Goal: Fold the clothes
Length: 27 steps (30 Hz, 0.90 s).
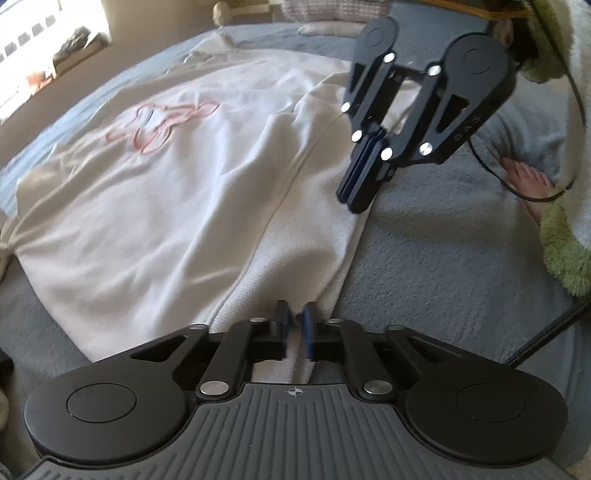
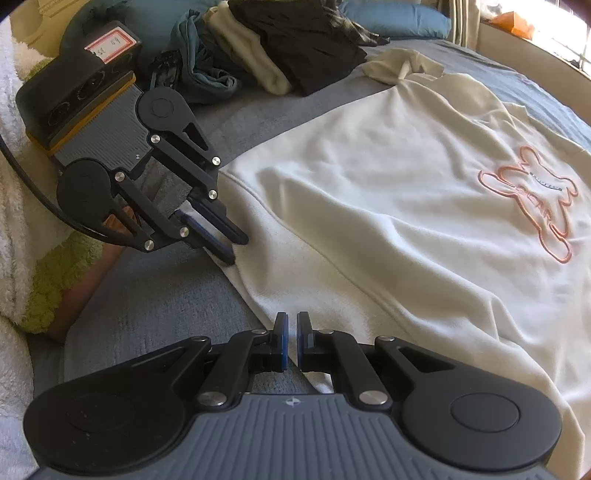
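A cream sweatshirt (image 1: 147,206) (image 2: 388,206) with a pink outlined bear (image 1: 162,122) (image 2: 535,203) lies spread flat on a grey bed cover (image 1: 443,277). Its ribbed hem (image 1: 306,240) (image 2: 280,280) runs along the near edge. My left gripper (image 1: 295,310) (image 2: 236,247) is shut on the hem, with white cloth pinched between its blue pads. Farther along the same edge, my right gripper (image 2: 293,317) (image 1: 351,203) is also shut, and the hem's edge runs into its closed pads. Both point steeply down at the bed.
A pile of dark, cream and teal clothes (image 2: 280,48) lies at the head of the bed, next to a blue pillow (image 2: 395,18). A person's bare foot (image 1: 524,181) and a fluffy green-and-white garment (image 1: 565,251) sit beside the hem. A black cable (image 1: 546,328) trails there.
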Tool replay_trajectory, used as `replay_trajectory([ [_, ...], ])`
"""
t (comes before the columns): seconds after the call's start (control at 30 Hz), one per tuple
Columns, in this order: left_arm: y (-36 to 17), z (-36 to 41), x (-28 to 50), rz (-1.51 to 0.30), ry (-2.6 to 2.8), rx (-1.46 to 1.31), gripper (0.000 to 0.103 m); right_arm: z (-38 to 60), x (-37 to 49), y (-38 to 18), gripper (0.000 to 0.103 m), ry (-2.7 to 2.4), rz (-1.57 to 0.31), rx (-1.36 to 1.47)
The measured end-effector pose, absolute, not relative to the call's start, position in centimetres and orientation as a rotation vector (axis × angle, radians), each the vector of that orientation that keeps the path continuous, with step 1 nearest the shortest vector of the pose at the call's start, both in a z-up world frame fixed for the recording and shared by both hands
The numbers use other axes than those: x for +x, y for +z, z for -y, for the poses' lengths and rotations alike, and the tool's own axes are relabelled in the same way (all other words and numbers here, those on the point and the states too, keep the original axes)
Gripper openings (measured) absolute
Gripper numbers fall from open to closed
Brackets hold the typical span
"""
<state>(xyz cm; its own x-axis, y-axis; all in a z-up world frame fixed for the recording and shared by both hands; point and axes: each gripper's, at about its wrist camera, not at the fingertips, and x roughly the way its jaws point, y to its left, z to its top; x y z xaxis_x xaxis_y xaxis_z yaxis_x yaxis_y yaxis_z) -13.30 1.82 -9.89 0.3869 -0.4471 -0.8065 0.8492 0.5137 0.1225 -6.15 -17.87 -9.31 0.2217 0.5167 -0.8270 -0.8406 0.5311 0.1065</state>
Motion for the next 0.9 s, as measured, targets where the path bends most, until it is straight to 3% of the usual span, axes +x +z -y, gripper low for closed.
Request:
replay_trajectory([
  [0.43,-9.9,-2.6,-13.3,-0.876,-0.928,0.551,0.004,18.5,-6.0,-9.7,0.004,0.954,-0.979,-0.357],
  [0.6,-9.8,-5.0,-13.2,-0.966,-0.888,0.469,0.011,22.9,-5.3,-9.2,0.004,0.856,-1.056,-0.121],
  [0.77,-9.2,-9.3,-12.5,-1.065,-0.799,0.291,0.011,28.8,-5.7,-9.2,0.004,0.690,-1.101,0.124],
  [0.9,-7.2,-11.1,-12.0,-1.031,-0.742,0.235,0.012,31.6,-6.5,-8.2,0.005,0.594,-1.058,0.214],
])
